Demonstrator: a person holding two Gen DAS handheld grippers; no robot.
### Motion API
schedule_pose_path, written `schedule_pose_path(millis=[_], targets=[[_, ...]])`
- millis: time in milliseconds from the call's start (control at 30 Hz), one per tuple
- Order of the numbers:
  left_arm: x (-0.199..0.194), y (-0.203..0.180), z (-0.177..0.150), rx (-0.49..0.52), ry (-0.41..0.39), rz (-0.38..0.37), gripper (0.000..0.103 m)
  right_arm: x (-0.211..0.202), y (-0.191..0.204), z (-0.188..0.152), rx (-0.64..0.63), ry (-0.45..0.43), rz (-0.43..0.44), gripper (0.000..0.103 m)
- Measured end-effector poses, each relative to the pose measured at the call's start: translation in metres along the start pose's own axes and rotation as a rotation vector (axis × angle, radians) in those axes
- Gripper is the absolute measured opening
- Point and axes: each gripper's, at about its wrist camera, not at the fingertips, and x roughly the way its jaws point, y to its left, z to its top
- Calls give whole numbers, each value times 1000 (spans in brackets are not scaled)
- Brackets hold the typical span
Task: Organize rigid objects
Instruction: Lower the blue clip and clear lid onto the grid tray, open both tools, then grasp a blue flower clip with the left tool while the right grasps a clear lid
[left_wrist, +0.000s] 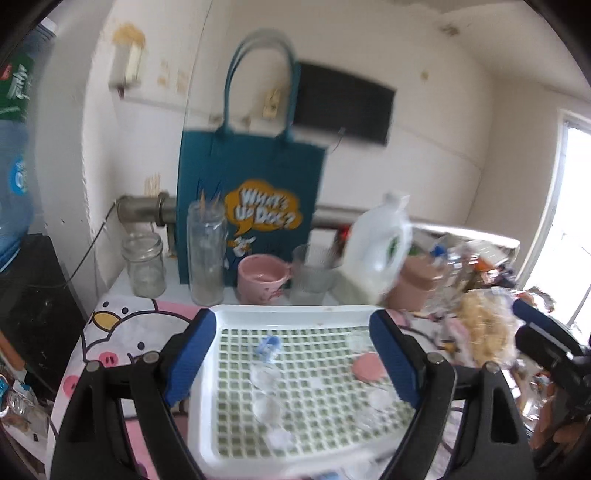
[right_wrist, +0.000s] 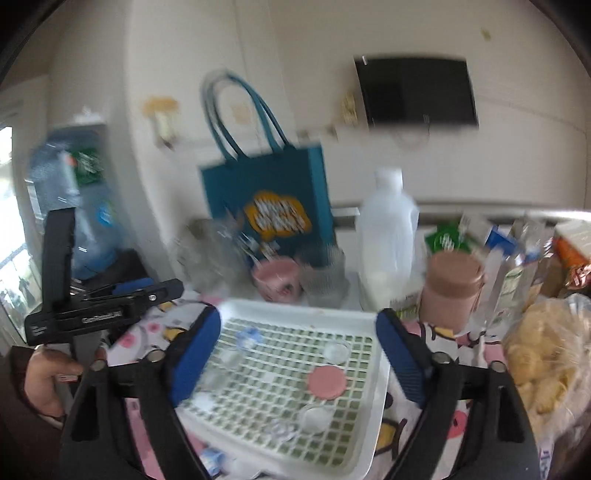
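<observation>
A white tray (left_wrist: 295, 314) with a green grid floor lies on the cartoon tablecloth and holds a pink lid (left_wrist: 365, 366), a small blue-capped piece (left_wrist: 269, 345) and several clear lids. My left gripper (left_wrist: 293, 358) is open and empty, its blue fingers wide over the tray. My right gripper (right_wrist: 295, 358) is open and empty over the same tray (right_wrist: 295, 308), above the pink lid (right_wrist: 327, 382). The right gripper also shows at the right edge of the left wrist view (left_wrist: 546, 343), and the left gripper at the left of the right wrist view (right_wrist: 144, 290).
Behind the tray stand a glass jar (left_wrist: 144, 266), a tall glass jar (left_wrist: 207, 254), a pink mug (left_wrist: 263, 278), a ribbed glass (left_wrist: 314, 275), a white bottle (left_wrist: 380, 247), a brown lidded jar (right_wrist: 451, 290) and a teal tote bag (left_wrist: 251, 206). A bag of snacks (right_wrist: 546, 354) lies right. A water jug (right_wrist: 81, 206) stands left.
</observation>
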Motion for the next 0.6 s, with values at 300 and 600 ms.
schedule_pose_path(millis=[300, 600], targets=[[-41, -33, -82, 104, 47, 4, 86, -66, 25, -58, 10, -2, 23, 95], [10, -36, -151, 77, 316, 0, 82, -12, 14, -131, 11, 270, -106, 95]])
